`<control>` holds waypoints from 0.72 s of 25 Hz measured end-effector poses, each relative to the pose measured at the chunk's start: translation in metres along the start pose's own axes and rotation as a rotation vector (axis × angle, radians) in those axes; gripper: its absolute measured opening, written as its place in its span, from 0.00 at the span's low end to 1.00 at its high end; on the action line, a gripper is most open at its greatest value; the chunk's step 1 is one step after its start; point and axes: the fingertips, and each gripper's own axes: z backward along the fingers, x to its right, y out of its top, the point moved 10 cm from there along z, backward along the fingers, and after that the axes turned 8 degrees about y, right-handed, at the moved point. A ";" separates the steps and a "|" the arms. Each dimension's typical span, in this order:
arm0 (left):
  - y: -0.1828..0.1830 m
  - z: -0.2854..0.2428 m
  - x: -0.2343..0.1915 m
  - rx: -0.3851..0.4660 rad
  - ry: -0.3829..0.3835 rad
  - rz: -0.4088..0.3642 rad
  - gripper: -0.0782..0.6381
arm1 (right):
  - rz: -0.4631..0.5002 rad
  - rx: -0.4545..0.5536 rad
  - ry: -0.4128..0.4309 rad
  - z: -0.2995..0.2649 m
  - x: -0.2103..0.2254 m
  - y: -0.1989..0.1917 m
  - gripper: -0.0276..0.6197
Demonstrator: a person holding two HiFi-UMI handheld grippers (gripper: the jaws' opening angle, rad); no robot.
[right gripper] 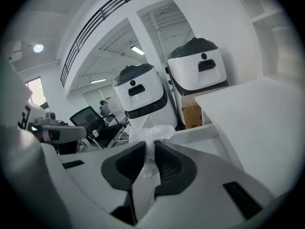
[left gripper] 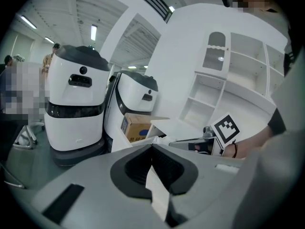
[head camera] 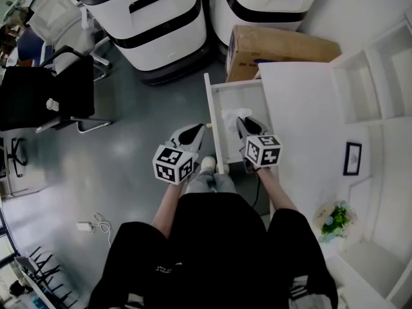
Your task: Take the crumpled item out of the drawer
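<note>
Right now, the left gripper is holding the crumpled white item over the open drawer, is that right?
No, the right gripper holds it. The right gripper view shows its jaws clamped on the crumpled white item, over the open drawer. The left gripper is shut and empty.

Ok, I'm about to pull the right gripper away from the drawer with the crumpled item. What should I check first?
1. Right gripper shut on the crumpled item: ok, the jaws pinch it.
2. Crumpled item above the rim of the drawer: cannot tell; in the head view it hangs over the drawer.
3. Drawer open far enough: ok.
4. Left gripper out of the way: ok, jaws together, nothing between them, outside the drawer.
5. Desk top beside the drawer bare for a set-down: ok.
</note>
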 end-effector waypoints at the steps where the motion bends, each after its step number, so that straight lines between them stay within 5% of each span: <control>1: 0.003 0.003 0.001 0.009 -0.003 -0.006 0.11 | 0.002 0.017 0.006 0.004 -0.002 0.003 0.12; 18: 0.050 0.052 0.022 0.206 -0.004 -0.064 0.11 | 0.137 0.262 0.091 0.083 -0.032 0.063 0.12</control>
